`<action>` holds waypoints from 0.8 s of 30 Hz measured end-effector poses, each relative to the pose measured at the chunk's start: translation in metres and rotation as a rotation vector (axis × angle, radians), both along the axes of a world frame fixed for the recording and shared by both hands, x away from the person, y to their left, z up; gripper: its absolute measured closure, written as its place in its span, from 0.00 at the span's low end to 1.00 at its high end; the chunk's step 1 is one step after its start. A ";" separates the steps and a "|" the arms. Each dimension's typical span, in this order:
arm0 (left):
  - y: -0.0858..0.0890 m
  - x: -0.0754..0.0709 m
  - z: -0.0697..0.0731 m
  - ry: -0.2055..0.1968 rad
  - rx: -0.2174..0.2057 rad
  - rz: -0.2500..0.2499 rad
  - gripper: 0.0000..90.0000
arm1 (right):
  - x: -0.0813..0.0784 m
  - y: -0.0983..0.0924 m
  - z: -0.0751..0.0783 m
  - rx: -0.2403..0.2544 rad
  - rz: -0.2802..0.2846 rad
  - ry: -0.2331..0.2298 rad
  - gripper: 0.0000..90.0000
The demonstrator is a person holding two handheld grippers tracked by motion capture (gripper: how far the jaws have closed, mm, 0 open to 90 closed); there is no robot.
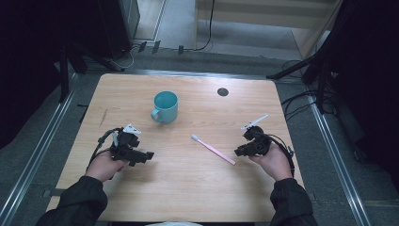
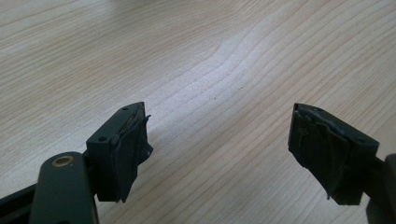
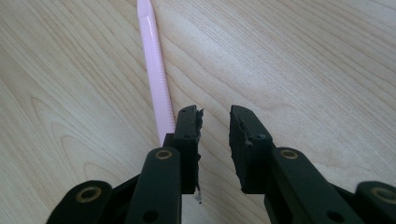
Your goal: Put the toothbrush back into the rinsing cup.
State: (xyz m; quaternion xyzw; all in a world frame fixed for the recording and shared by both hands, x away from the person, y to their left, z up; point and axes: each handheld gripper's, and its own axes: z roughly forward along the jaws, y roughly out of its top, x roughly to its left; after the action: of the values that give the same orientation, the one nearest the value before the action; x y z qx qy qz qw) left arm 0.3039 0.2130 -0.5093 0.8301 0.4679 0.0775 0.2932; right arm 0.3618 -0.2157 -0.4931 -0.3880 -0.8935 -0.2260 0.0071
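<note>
1. High view: pink toothbrush (image 1: 213,149) lies flat on the table (image 1: 188,197), just beside right gripper (image 1: 241,151).
2. Right gripper jaws narrowly parted, nothing between; toothbrush handle outside one jaw.
3. Left gripper (image 1: 147,156) jaws spread wide, empty.

Even overhead light; a pale glare patch on the counter (image 2: 243,51) beyond the left fingers (image 2: 123,149); surroundings dark.
</note>
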 end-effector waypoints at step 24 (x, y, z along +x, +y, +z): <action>0.001 -0.001 0.000 0.011 -0.004 -0.006 0.22 | -0.002 0.014 -0.002 -0.027 0.053 0.006 0.70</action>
State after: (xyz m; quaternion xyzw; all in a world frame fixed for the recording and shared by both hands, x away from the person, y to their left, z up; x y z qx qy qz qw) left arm 0.3029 0.2135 -0.5097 0.8314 0.4673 0.0710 0.2923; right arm 0.3603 -0.2018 -0.4951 -0.3648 -0.9064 -0.2126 0.0104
